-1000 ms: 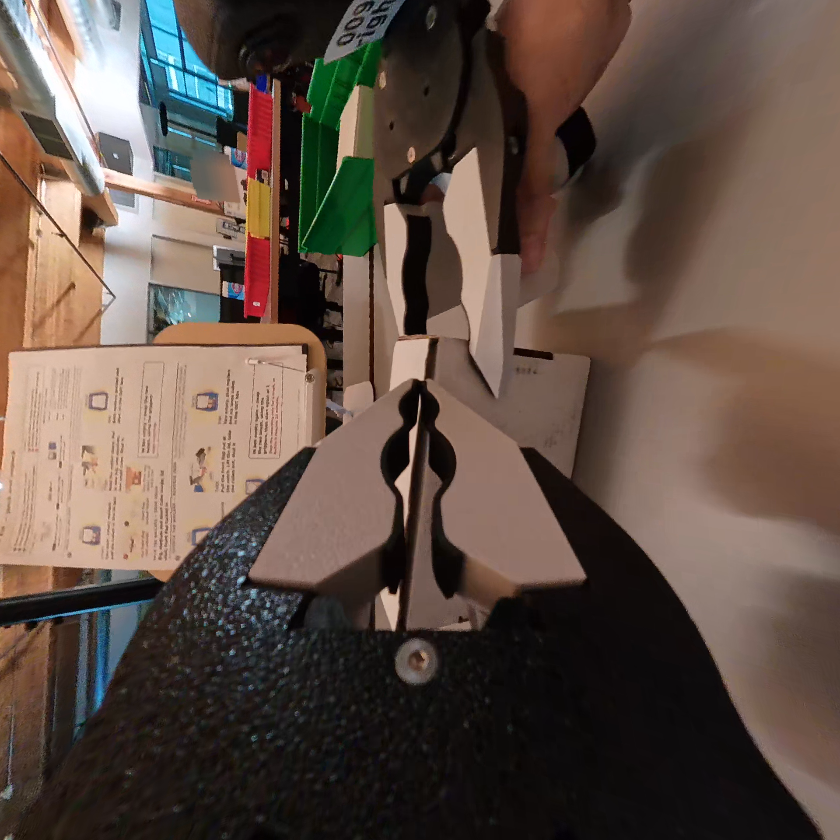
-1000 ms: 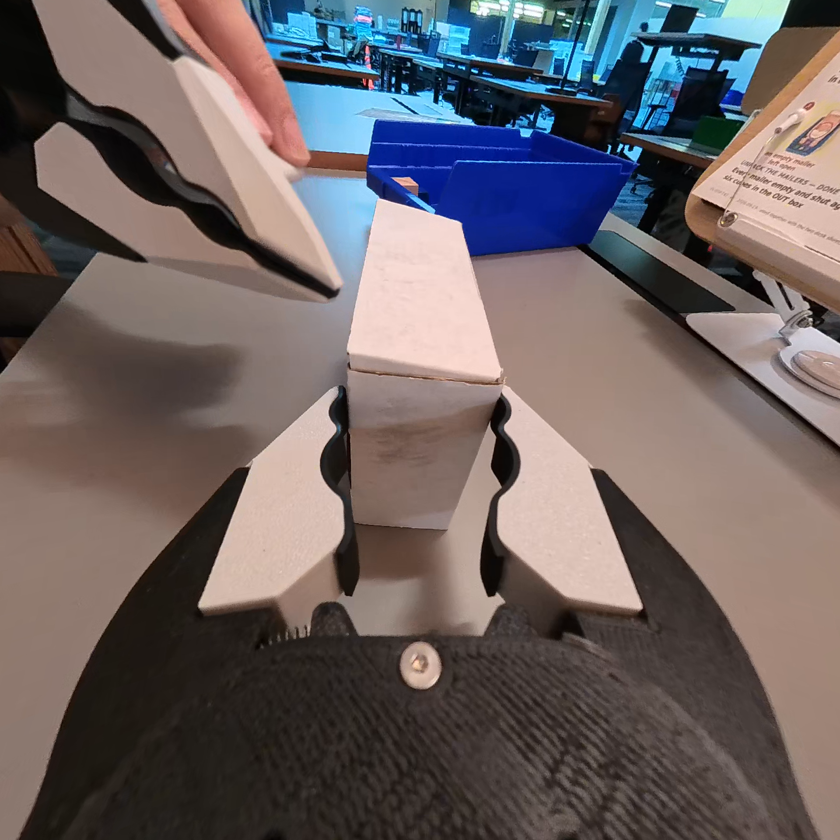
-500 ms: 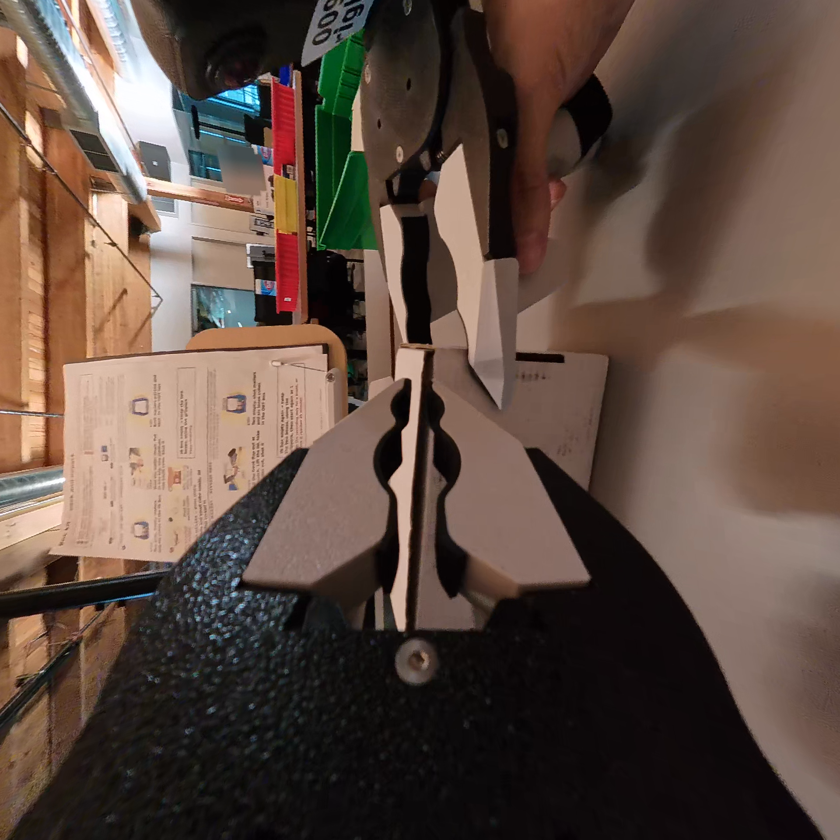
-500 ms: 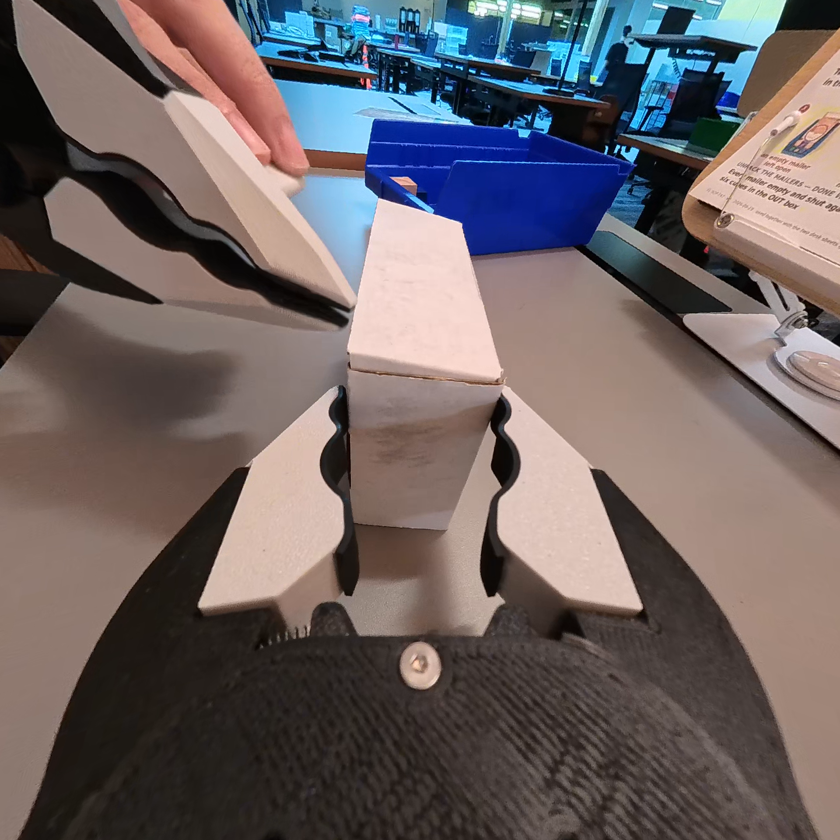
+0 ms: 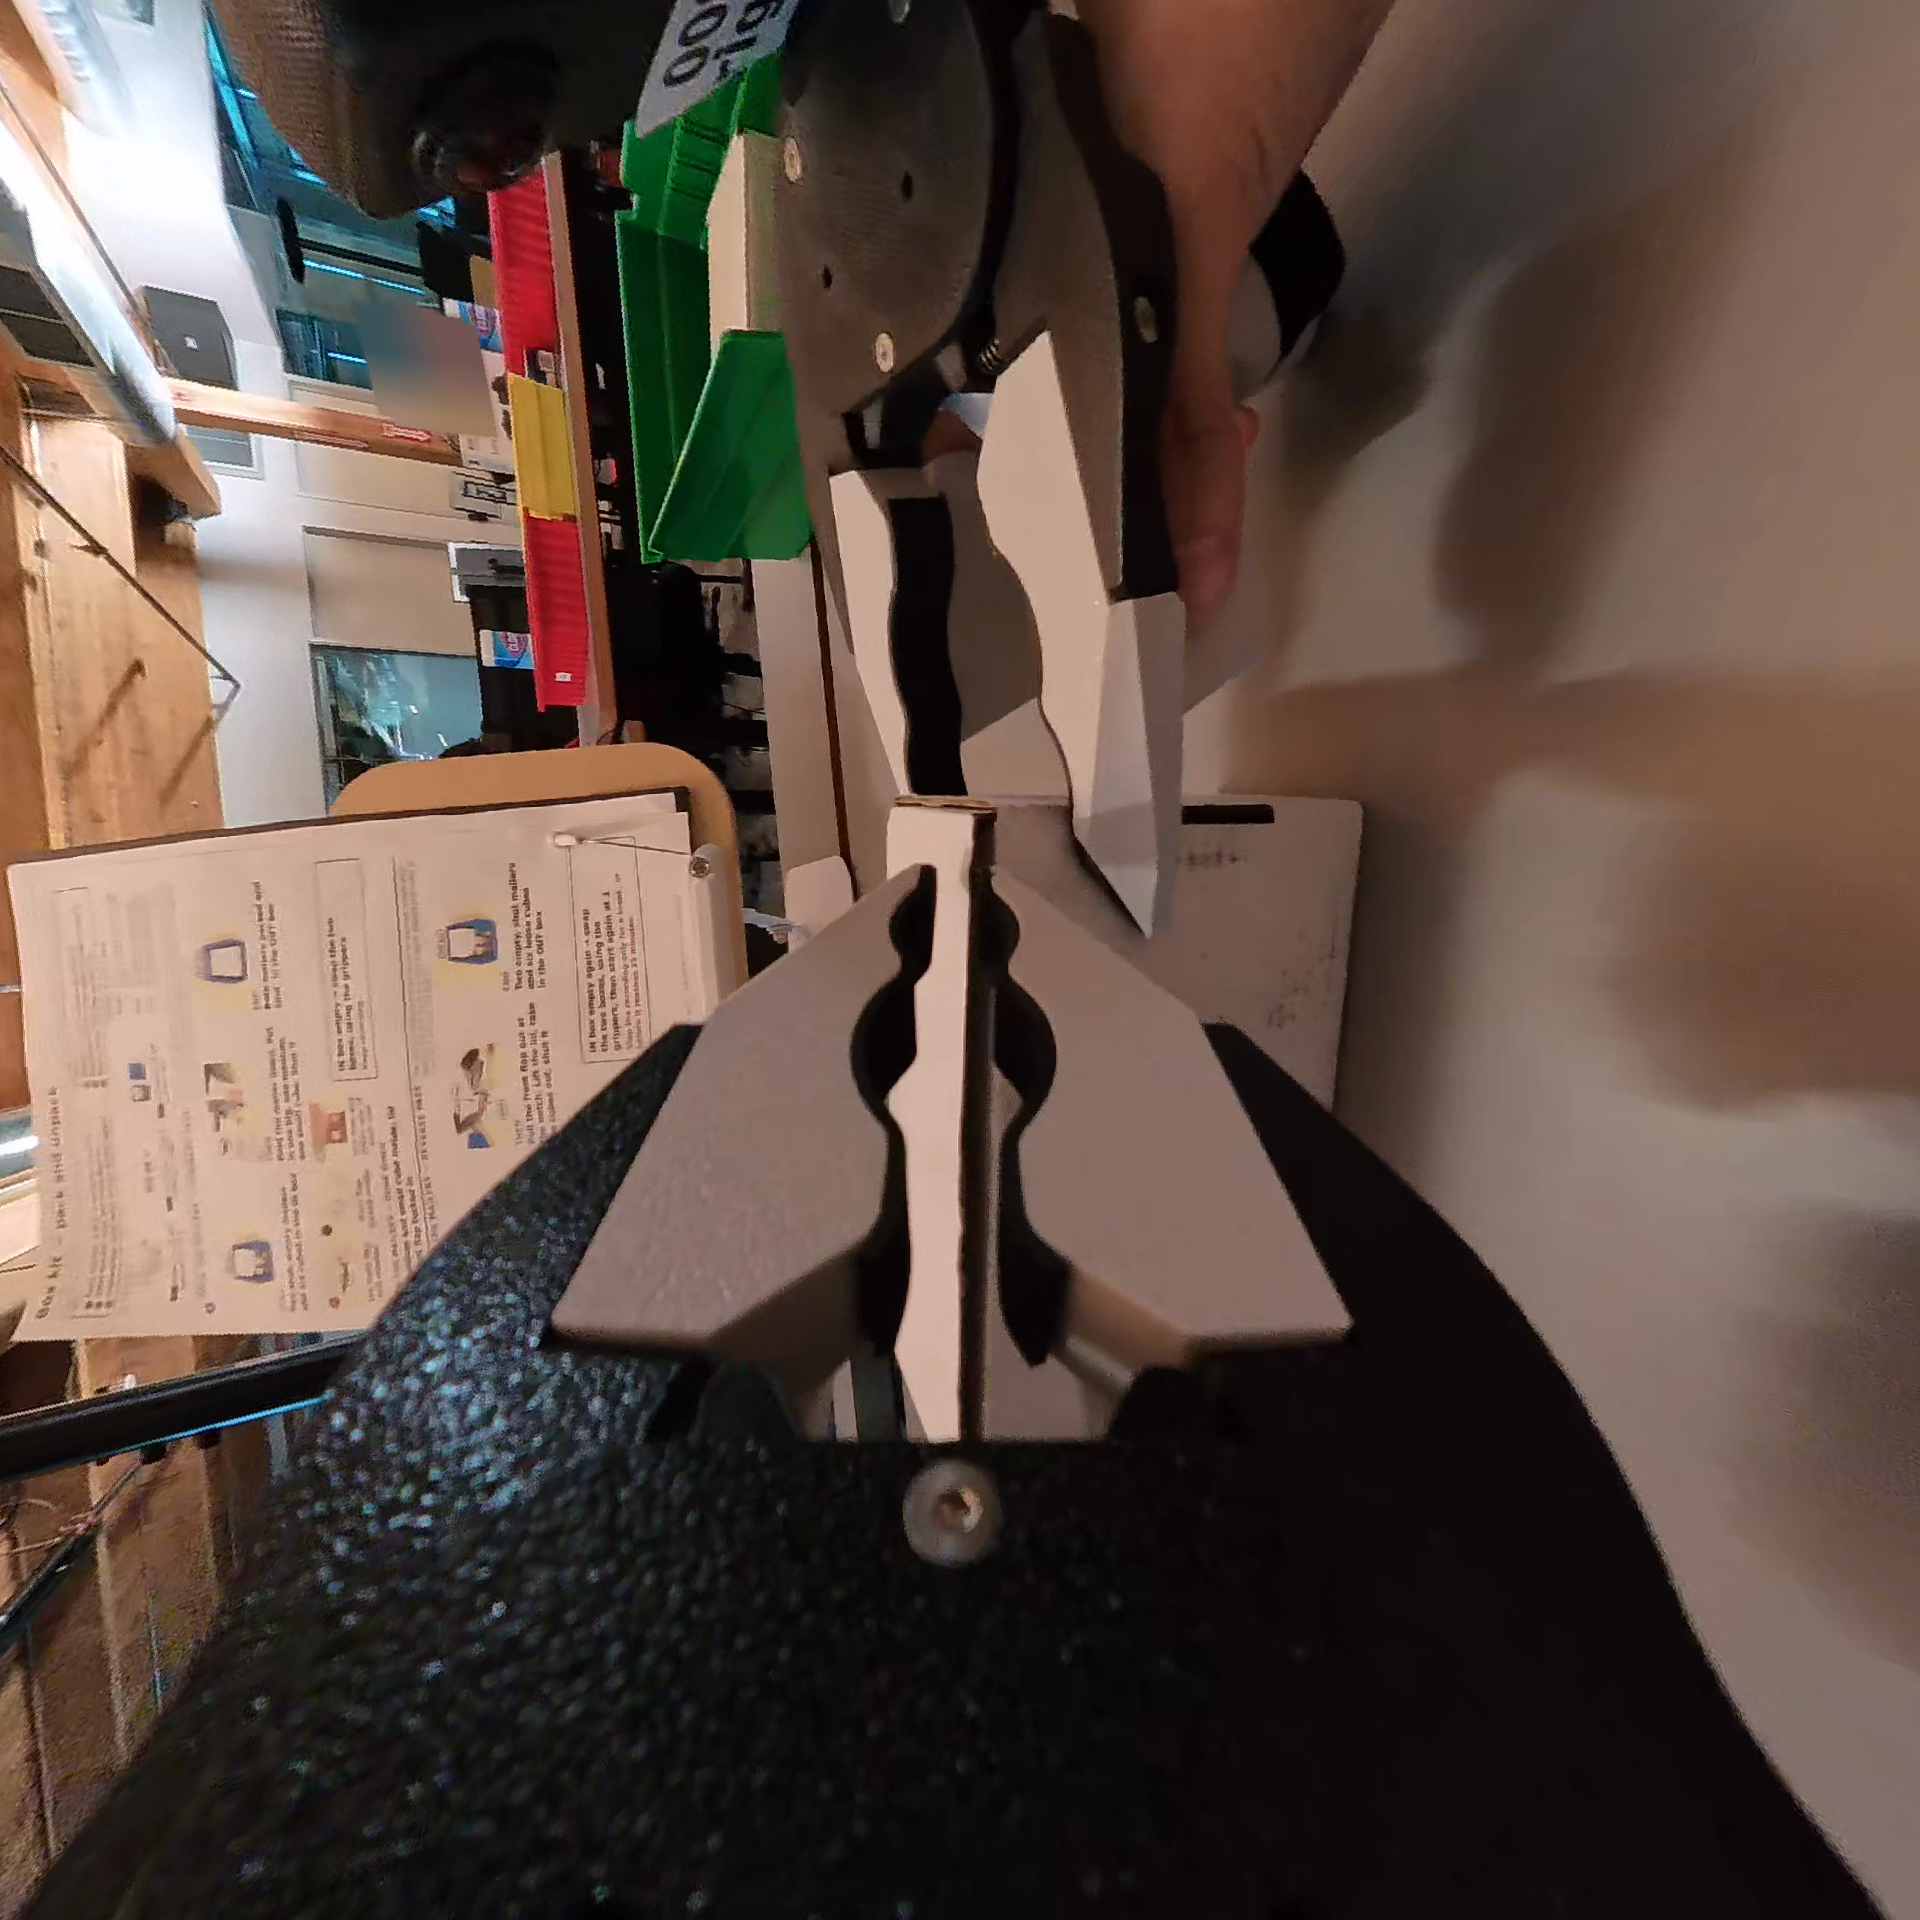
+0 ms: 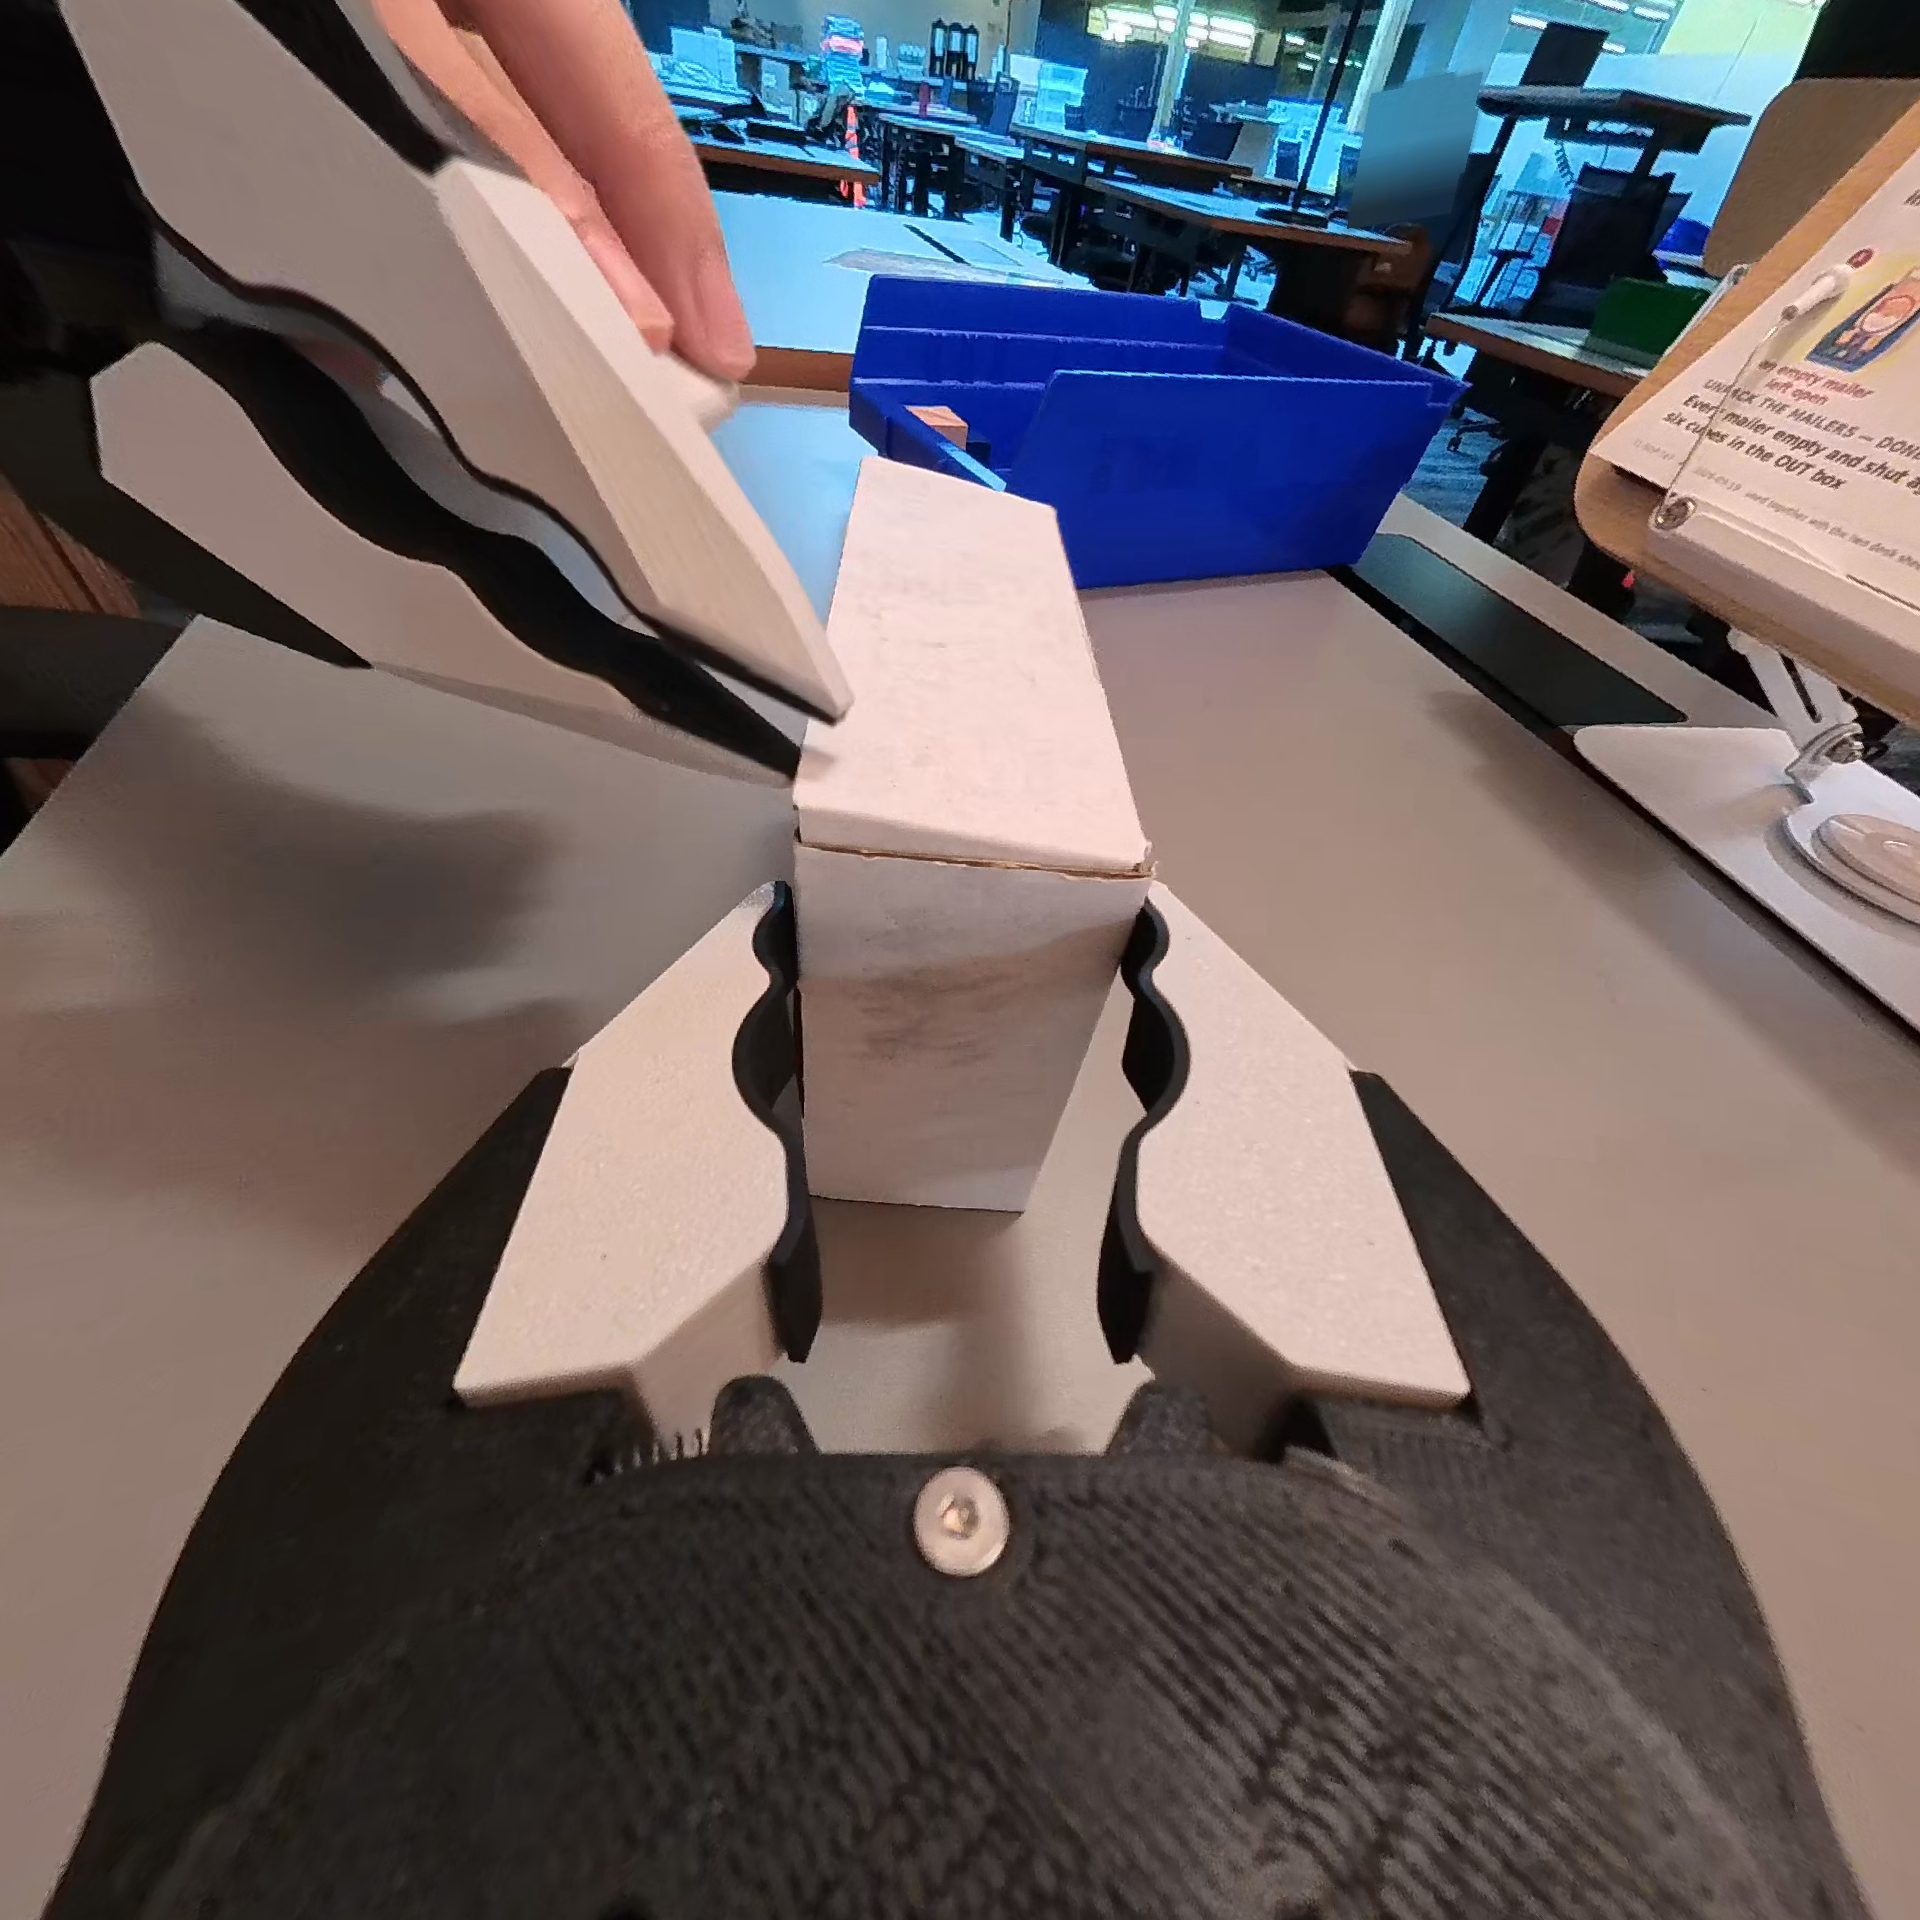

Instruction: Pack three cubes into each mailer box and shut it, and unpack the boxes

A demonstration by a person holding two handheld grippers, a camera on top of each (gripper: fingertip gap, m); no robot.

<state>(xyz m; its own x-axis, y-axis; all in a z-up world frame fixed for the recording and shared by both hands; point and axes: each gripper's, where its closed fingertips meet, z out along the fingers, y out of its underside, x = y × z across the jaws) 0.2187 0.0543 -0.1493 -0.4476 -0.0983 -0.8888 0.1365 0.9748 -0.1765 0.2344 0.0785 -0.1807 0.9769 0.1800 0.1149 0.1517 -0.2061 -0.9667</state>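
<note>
Closest to the right wrist camera, the right gripper (image 6: 961, 904) has its jaws clenched on the near end of the long white cardboard mailer box (image 6: 966, 644), black pads pressed to both side walls. The box lies flat on the grey tabletop (image 6: 1351, 831) with its lid down, only a thin seam showing at the near end. This hold matches the one a second ago, and the box has not shifted. The change is in the left gripper (image 6: 821, 738). A second ago it hung up and to the left, apart from the box. Now it has come down and in, and its tips meet the lid's near left corner, the upper finger over the top face and the lower one at the seam. Its jaws are almost together, but I cannot tell whether they have caught the lid's edge or merely rest there. That placement suggests the lid is the next thing to be worked, either pried up for unpacking or pressed shut; which of these cannot be settled from here. Beyond the box's far end stands an open blue plastic bin (image 6: 1195, 488) with one small wooden cube (image 6: 935, 424) visible inside. A printed instruction sheet (image 6: 1766, 416) on a stand sits far right.
</note>
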